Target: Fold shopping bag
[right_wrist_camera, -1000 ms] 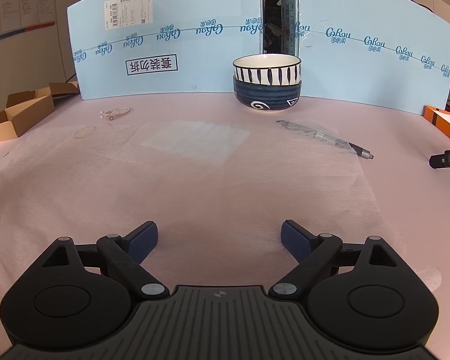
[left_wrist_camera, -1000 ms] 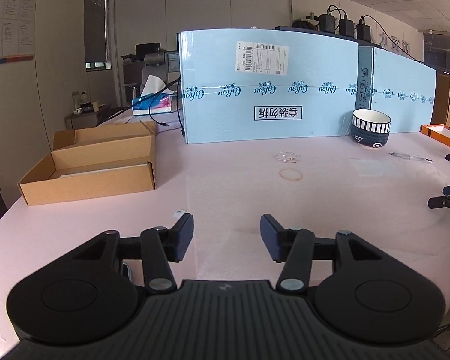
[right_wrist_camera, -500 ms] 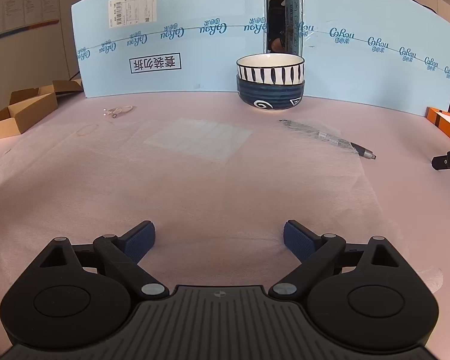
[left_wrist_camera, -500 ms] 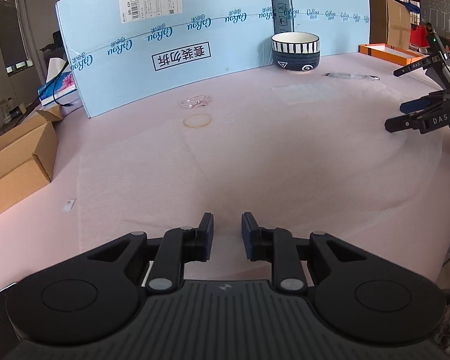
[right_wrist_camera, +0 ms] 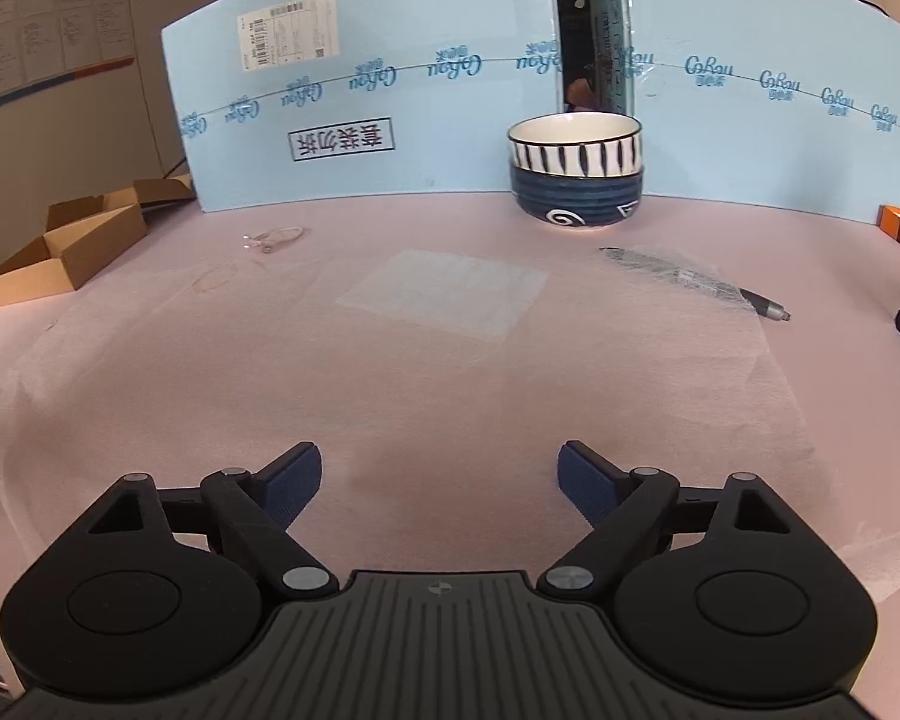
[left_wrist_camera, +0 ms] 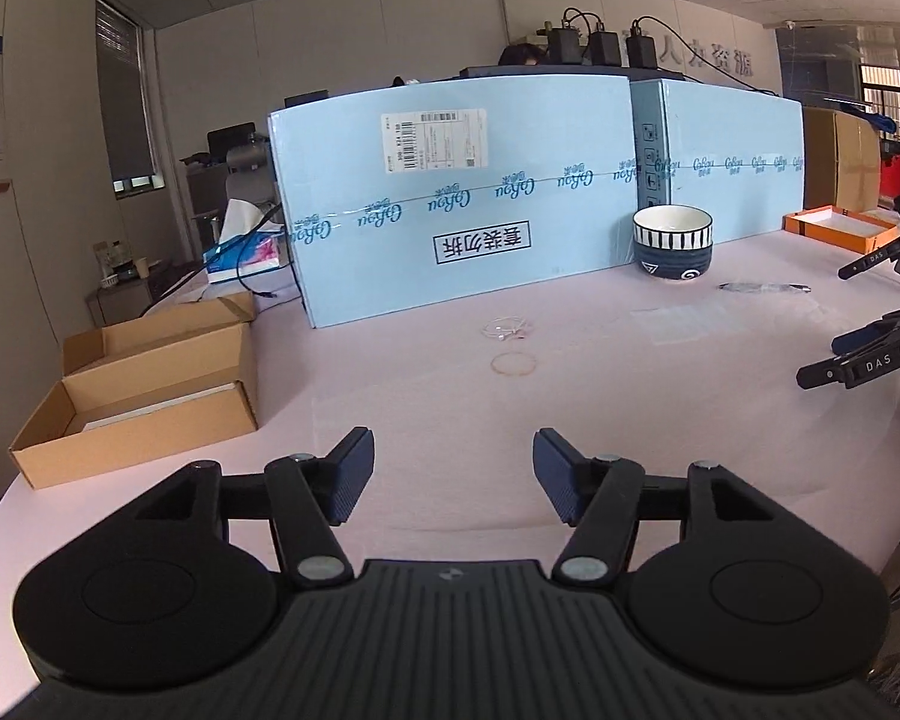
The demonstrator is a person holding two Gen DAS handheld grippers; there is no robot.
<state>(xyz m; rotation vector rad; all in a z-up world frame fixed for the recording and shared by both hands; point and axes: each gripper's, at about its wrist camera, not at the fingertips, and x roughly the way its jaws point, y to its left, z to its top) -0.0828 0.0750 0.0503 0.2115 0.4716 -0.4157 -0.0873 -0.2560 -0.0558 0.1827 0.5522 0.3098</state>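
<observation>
Your shopping bag (right_wrist_camera: 426, 372) is thin, translucent white, lying flat and spread out on the pink table (right_wrist_camera: 840, 252).

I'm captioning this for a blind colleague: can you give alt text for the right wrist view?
The open right gripper hovers over a thin translucent bag lying flat on a pink table. Behind stand a striped bowl and blue panels, with a pen at right.
</observation>
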